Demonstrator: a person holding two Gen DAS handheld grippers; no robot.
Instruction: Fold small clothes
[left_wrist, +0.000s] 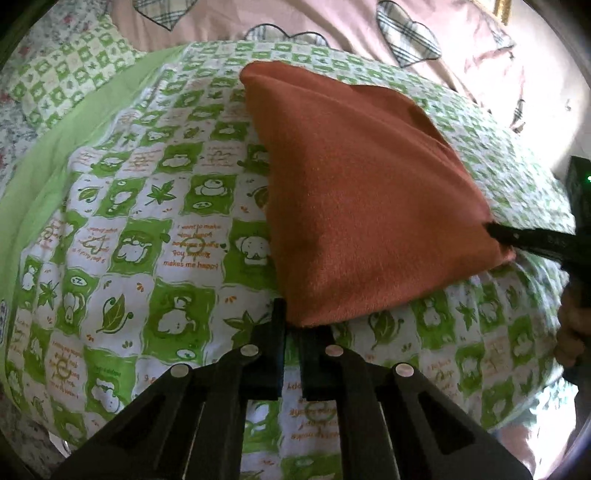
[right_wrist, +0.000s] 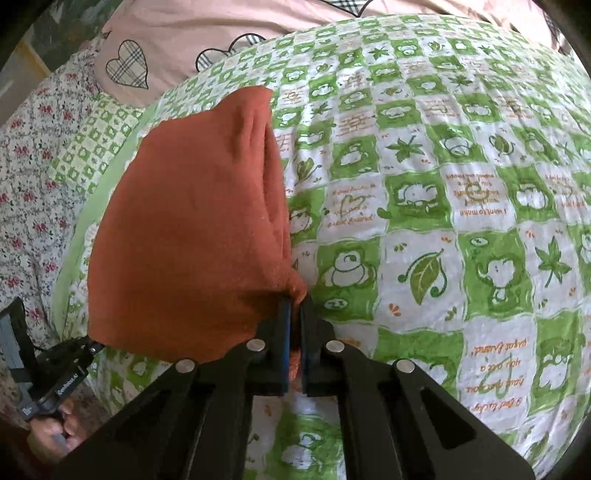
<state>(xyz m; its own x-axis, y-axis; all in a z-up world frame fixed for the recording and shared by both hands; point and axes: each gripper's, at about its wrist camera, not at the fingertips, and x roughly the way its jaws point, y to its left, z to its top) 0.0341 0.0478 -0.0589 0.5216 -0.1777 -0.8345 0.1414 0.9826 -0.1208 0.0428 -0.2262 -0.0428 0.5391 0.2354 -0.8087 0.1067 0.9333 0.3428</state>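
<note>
A rust-orange cloth (left_wrist: 362, 192) lies folded on the green-and-white checked bedspread (left_wrist: 147, 229). My left gripper (left_wrist: 291, 325) is shut on the cloth's near corner. My right gripper (right_wrist: 294, 302) is shut on the cloth's (right_wrist: 184, 229) other near corner, with orange fabric showing between the jaws. The right gripper also shows at the right edge of the left wrist view (left_wrist: 496, 232), pinching the cloth's corner. The left gripper shows at the lower left of the right wrist view (right_wrist: 90, 343), at the cloth's edge. The near edge is held just above the bed.
A pink quilt with checked hearts (left_wrist: 424, 40) lies beyond the bedspread. A floral sheet (right_wrist: 33, 184) lies to the left in the right wrist view. A small green-checked pillow (left_wrist: 62, 85) sits at the far left.
</note>
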